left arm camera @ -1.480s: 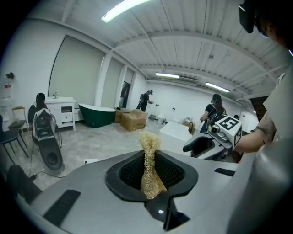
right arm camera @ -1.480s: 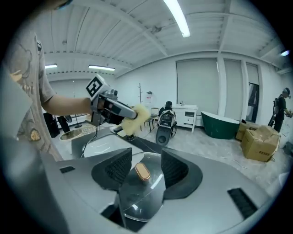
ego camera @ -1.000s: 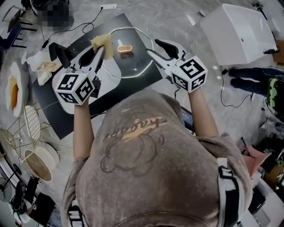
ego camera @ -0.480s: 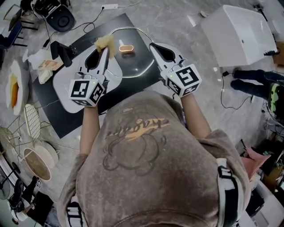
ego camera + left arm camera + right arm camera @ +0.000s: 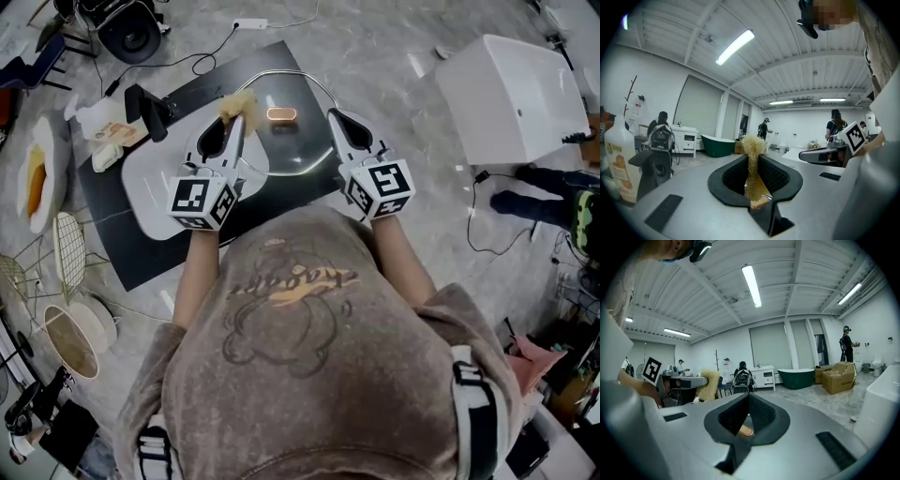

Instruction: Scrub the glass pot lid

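Note:
The glass pot lid (image 5: 291, 155), with its orange handle (image 5: 281, 114), lies on the black mat (image 5: 122, 244), partly over a white board (image 5: 155, 202). My left gripper (image 5: 234, 117) (image 5: 753, 161) is shut on a yellow fibrous scrubber (image 5: 239, 101) (image 5: 753, 143), whose tuft sticks out past the tips by the lid's left rim. At the lid's right rim, my right gripper (image 5: 333, 114) (image 5: 749, 395) is shut. Its jaws have just been closing and nothing shows between them. I cannot tell whether they pinch the rim.
A white box (image 5: 511, 89) stands on the floor at the right. At the left are a plate with food (image 5: 33, 183), a wire rack (image 5: 67, 258), a bowl (image 5: 70, 342), a black stand (image 5: 150, 108) and cables. Other people stand far off in the room.
The right gripper's jaws went from spread apart to shut at the lid's right rim. Both grippers turned to point more straight ahead; the left one still holds the scrubber.

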Demonstrator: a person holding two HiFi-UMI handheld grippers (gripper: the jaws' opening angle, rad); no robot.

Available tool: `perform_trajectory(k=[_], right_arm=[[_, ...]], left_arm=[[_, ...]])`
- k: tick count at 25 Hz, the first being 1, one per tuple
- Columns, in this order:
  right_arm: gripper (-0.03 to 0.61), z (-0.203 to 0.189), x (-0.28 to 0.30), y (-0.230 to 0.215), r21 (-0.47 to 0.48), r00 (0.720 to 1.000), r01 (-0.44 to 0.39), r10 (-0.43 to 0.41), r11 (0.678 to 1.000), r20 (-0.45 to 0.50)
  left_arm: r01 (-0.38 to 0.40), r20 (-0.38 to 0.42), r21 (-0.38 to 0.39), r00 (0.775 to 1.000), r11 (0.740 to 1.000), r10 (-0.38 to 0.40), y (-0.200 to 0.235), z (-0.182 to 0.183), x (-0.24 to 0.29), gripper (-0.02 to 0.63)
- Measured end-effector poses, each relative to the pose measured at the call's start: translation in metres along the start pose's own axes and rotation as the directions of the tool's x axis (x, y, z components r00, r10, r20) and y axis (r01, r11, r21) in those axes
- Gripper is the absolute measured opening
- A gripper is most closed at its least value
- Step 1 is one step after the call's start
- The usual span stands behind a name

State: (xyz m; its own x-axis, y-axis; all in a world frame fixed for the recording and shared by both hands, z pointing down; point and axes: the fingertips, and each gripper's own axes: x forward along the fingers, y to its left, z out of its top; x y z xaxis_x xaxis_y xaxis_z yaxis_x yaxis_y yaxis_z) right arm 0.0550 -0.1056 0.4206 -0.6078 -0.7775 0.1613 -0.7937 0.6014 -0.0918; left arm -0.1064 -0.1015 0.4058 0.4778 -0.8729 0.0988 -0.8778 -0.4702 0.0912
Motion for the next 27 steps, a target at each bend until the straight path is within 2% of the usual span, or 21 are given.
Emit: perform_trajectory(k=[14, 27], right_arm=[[0.0, 0.004, -0.004, -0.002, -0.007, 1.0, 0.009, -0.009, 1.0, 0.006], [0.0, 0.004, -0.007, 0.0, -0.014, 1.0, 0.001, 0.0, 1.0, 0.005]], left_arm=[[-0.044, -0.022, -0.036, 0.999, 0.998, 0.043, 0.003, -0.006, -0.01, 0.075], [-0.06, -0.041, -0.037, 0.997, 0.997, 0.059, 0.001, -0.01, -0.013, 0.075]])
